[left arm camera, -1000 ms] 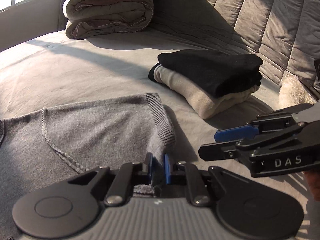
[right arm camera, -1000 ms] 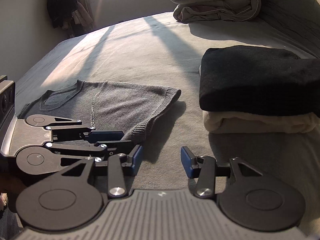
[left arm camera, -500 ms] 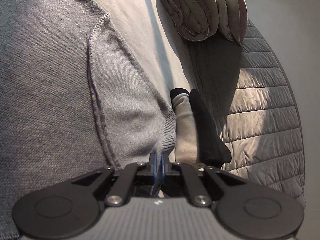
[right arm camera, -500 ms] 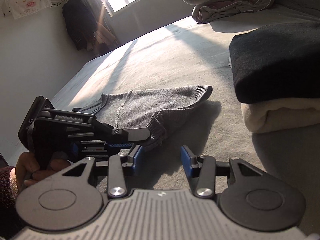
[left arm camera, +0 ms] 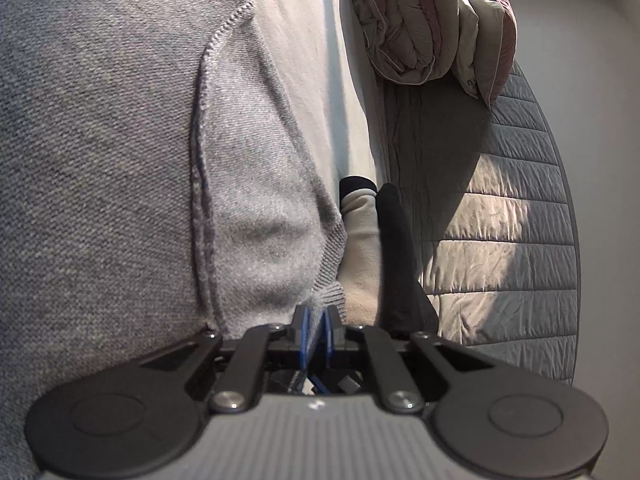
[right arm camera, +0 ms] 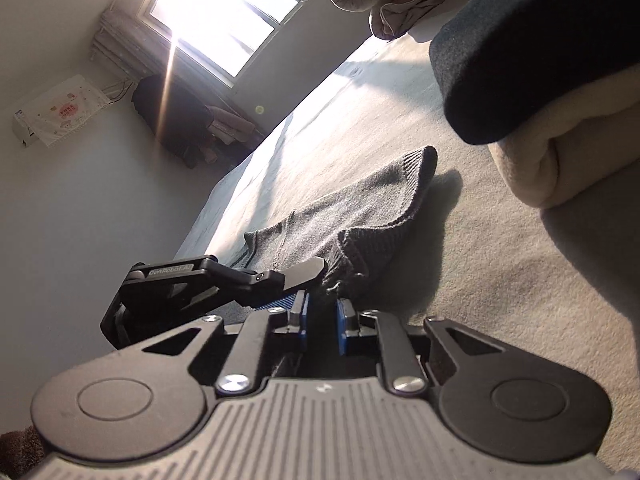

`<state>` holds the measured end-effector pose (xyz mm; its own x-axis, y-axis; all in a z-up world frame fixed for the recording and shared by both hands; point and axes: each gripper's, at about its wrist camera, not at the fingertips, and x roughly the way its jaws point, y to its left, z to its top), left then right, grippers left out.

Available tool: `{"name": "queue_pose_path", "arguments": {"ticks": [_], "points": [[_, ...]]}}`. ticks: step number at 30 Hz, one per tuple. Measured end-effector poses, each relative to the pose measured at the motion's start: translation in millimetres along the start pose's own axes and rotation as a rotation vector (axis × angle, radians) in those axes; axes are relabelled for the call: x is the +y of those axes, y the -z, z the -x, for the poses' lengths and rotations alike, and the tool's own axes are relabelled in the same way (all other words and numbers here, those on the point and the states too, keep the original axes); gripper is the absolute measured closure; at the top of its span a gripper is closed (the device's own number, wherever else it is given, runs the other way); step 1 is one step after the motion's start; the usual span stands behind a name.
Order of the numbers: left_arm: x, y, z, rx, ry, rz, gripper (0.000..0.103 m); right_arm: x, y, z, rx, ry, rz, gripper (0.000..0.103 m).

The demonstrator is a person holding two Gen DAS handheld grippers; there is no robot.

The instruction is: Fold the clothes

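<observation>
A grey knitted sweater (left arm camera: 120, 180) lies on the bed and fills the left of the left wrist view; it also shows in the right wrist view (right arm camera: 360, 216). My left gripper (left arm camera: 316, 320) is shut on the sweater's ribbed hem corner and holds it lifted; it shows from outside in the right wrist view (right arm camera: 316, 270). My right gripper (right arm camera: 322, 312) has its jaws nearly closed around the bunched hem just beside the left one.
A folded stack, black garment (right arm camera: 540, 48) on a cream one (right arm camera: 580, 140), lies close on the right. A rolled duvet (left arm camera: 432, 20) sits by the quilted headboard (left arm camera: 500, 240). Light bed sheet (right arm camera: 500, 280) lies under everything. Window (right arm camera: 224, 20) at back.
The left gripper has lifted and rolled with the hem corner. The right gripper has tilted, moved in to the hem and narrowed its jaws from wide open.
</observation>
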<state>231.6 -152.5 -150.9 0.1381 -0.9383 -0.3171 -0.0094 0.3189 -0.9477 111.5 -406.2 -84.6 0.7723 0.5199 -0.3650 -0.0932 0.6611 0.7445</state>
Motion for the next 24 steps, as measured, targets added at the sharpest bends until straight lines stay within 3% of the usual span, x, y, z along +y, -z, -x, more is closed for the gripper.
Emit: {"name": "queue_pose_path", "arguments": {"ticks": [3,10,11,13,14,20,24], "points": [[-4,6,-4,0.0,-0.009,-0.017,0.089,7,-4,18,-0.013,0.024,-0.017,0.094],[-22,31,-11,-0.041,-0.087,-0.142,0.087,31,-15,61,-0.031,0.16,0.068,0.09],[-27,34,-8,-0.044,-0.097,-0.153,0.083,32,-16,63,-0.017,0.168,0.058,0.087],[-37,42,-1,-0.05,-0.114,-0.185,0.066,36,-13,64,0.039,0.179,0.047,0.086],[-43,46,6,-0.056,-0.121,-0.215,0.064,38,-11,65,0.07,0.185,0.045,0.086],[-60,73,49,-0.087,-0.254,-0.357,0.063,53,12,69,0.24,0.268,-0.007,0.086],[-65,115,74,-0.099,-0.326,-0.487,0.063,61,35,85,0.33,0.284,-0.092,0.086]]}}
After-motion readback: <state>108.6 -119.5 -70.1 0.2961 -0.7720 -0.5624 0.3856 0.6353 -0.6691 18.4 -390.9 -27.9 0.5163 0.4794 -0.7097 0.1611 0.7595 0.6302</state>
